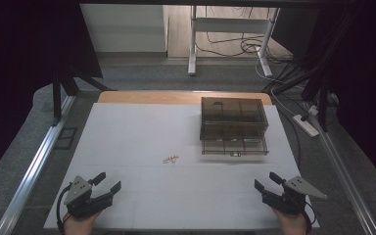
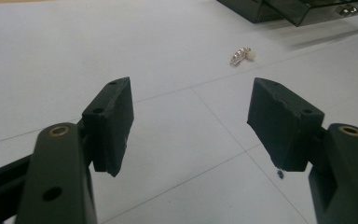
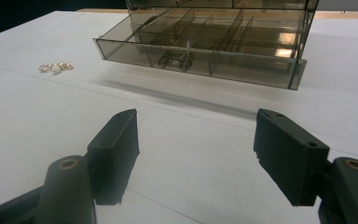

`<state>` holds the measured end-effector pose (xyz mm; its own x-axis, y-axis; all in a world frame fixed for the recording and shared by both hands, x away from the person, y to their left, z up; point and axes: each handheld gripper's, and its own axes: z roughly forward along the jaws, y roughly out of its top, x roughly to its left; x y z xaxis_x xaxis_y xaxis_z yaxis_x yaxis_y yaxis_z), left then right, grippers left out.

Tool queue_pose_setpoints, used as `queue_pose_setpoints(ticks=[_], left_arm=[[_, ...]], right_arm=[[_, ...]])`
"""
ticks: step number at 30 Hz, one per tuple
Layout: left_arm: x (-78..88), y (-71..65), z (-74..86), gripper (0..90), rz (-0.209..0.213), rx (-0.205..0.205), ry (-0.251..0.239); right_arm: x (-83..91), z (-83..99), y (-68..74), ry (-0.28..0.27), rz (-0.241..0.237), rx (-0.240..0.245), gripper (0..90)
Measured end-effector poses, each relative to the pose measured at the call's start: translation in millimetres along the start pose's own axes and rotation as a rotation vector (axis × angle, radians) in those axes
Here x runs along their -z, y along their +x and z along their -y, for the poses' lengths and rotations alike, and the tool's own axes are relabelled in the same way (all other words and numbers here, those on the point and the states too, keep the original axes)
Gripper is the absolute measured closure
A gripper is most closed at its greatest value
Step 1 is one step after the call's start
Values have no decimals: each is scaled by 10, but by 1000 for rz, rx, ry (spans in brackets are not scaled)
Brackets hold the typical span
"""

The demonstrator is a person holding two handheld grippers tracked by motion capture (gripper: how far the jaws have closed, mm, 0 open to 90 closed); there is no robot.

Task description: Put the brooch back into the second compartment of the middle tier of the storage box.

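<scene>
- The smoky drawer box (image 1: 233,125) stands on the far right part of the white table (image 1: 137,132), its lower drawer (image 3: 200,51) pulled out toward the person and apparently empty.
- A small gold trinket (image 1: 170,159) lies loose on the table, left of the box and just nearer than the open drawer.
- The left tool (image 1: 105,182) is well short of the box, jaws wide, holding nothing.
- The right tool (image 1: 269,182) is in front of the box, jaws wide, empty.
- Judgement: the drawer is ready, but the trinket is yet to be picked up and stored.
</scene>
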<state>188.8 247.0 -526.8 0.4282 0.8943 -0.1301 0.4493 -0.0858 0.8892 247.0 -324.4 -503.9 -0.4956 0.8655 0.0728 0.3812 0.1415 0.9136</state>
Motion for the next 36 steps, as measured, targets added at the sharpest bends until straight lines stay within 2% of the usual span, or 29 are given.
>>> queue_pose_setpoints(ticks=[3,8,13,17,23,31,36], left_arm=[[3,9,8,317,6,7,0],[-31,5,-4,317,17,3,5],[-57,9,-13,317,33,3,10],[-55,-5,-17,319,36,-6,10],[-84,-4,-27,320,42,-15,15],[-93,0,-32,322,52,-16,15],[-109,0,-38,322,56,-20,21]], right_arm=[[-41,-46,38,3,-3,-1,311],[-182,-171,178,14,-37,4,345],[-367,-225,211,87,-58,-49,374],[-427,-233,268,146,-85,-27,406],[-475,-325,374,158,-145,0,451],[-696,-405,640,213,-191,61,464],[-814,-483,755,245,-205,87,529]])
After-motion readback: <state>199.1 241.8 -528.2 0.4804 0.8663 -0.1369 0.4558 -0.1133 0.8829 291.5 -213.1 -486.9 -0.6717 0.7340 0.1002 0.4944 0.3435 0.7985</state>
